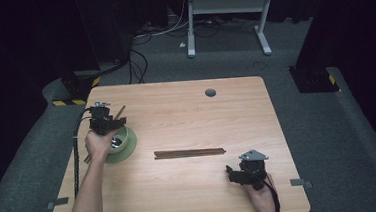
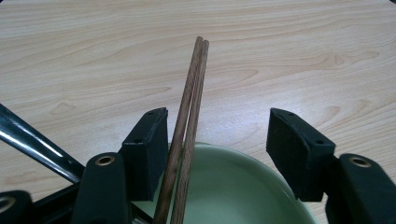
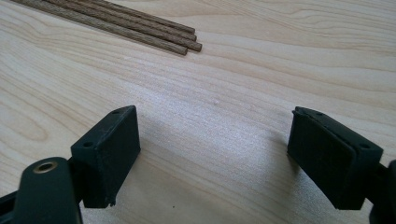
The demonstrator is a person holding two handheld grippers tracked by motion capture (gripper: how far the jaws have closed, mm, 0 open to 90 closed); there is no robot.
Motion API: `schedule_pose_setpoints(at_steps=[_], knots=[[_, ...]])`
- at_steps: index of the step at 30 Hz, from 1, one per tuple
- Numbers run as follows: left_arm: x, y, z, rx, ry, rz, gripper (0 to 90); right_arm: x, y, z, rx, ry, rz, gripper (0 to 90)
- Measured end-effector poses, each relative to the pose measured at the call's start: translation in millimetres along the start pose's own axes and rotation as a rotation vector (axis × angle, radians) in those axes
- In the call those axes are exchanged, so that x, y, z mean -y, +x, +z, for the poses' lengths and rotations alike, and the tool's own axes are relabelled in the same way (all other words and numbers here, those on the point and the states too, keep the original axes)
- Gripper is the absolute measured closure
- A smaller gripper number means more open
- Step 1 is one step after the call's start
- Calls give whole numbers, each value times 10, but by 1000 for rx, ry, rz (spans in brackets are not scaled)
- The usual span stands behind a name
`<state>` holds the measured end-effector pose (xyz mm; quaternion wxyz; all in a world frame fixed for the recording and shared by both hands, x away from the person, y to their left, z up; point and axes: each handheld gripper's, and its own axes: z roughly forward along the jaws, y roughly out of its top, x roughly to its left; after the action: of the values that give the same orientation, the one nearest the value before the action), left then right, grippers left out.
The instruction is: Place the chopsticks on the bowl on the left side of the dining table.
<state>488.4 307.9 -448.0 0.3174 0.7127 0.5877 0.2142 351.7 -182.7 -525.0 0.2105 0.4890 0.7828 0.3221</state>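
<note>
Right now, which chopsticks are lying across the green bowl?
The pair of chopsticks between the open left gripper jaws, resting over the green bowl. The other chopsticks lie flat mid-table.

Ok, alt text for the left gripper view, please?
A pair of brown chopsticks lies between the left gripper's open jaws, close against the left jaw and crossing the rim of a pale green bowl. A light wooden table lies beyond.

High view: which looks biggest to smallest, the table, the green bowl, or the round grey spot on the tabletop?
1. table
2. green bowl, partly hidden behind the left hand
3. round grey spot
</note>
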Motion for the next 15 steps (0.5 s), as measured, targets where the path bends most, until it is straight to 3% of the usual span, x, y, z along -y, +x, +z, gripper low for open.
schedule_pose_setpoints(at_steps=[15], knots=[[14, -24, -8, 27, 23, 28, 401, 0, 0, 0, 0, 0, 0, 165]])
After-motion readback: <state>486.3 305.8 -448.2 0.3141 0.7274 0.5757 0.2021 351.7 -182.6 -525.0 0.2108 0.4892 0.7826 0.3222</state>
